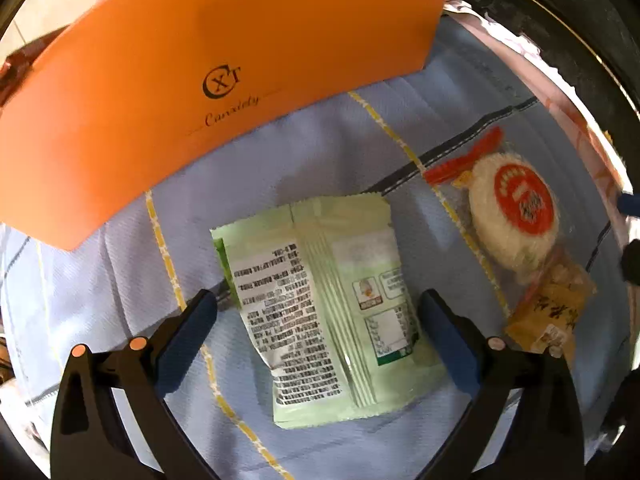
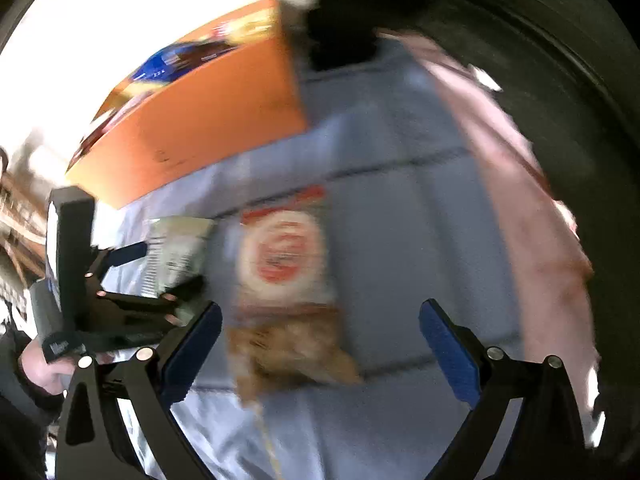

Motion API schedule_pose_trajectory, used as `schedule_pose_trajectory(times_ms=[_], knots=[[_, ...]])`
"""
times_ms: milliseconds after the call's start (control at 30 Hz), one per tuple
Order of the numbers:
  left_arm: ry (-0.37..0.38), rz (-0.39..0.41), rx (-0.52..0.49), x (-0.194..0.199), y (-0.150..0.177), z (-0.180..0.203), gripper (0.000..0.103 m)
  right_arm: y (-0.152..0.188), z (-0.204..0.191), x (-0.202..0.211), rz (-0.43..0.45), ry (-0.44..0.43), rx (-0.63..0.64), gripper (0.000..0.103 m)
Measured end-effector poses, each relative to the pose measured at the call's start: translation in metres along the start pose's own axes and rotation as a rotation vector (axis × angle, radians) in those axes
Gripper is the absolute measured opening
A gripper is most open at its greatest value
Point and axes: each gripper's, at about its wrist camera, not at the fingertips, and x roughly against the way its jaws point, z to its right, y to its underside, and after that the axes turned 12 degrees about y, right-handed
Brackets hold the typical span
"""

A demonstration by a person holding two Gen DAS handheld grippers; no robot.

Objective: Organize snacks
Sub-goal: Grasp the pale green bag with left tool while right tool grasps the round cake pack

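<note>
A pale green snack packet (image 1: 324,308) lies face down on the blue cloth, between the open fingers of my left gripper (image 1: 318,336), which do not touch it. To its right lies a clear packet with a round white rice cake (image 1: 514,216) and a small yellow snack (image 1: 548,316). In the blurred right wrist view, my right gripper (image 2: 320,344) is open above the rice cake packet (image 2: 284,256) and the yellow snack (image 2: 292,352). The green packet (image 2: 180,248) and my left gripper (image 2: 168,276) show at left. An orange box (image 1: 192,92) stands behind.
The orange box (image 2: 200,120) holds several snacks, seen through its open top. A blue checked cloth (image 1: 304,152) covers the surface. A pink cloth (image 2: 520,200) lies along the right edge. A dark curved object (image 2: 560,80) stands at far right.
</note>
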Motion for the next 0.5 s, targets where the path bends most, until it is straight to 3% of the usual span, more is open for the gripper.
schedule_pose_trajectory(times_ms=[33, 100, 233, 333, 400, 433, 467, 500], knots=[[0.008, 0.016, 0.006, 0.001, 0.003, -0.002, 0.099, -0.003, -0.009, -0.007, -0.016, 0.028, 0.006, 0.099], [0.008, 0.035, 0.006, 0.008, 0.01, -0.006, 0.098, -0.009, -0.022, -0.02, -0.033, -0.021, -0.02, 0.099], [0.005, 0.08, 0.015, 0.024, 0.021, -0.018, 0.078, -0.016, -0.043, -0.04, -0.04, 0.044, 0.016, 0.099], [-0.002, 0.099, 0.019, 0.025, 0.02, -0.02, 0.074, -0.018, -0.041, -0.055, -0.038, 0.05, -0.007, 0.1], [0.001, 0.112, 0.018, 0.029, 0.026, -0.022, 0.074, -0.019, -0.037, -0.059, -0.033, 0.085, 0.006, 0.091], [-0.002, 0.12, 0.01, 0.032, 0.031, -0.022, 0.073, -0.019, -0.036, -0.059, -0.027, 0.111, 0.022, 0.08], [0.002, 0.126, 0.015, 0.033, 0.032, -0.022, 0.073, -0.02, -0.035, -0.059, -0.014, 0.151, 0.046, 0.061], [0.007, 0.129, 0.02, 0.035, 0.032, -0.023, 0.073, -0.02, -0.03, -0.057, 0.001, 0.143, 0.05, 0.053]])
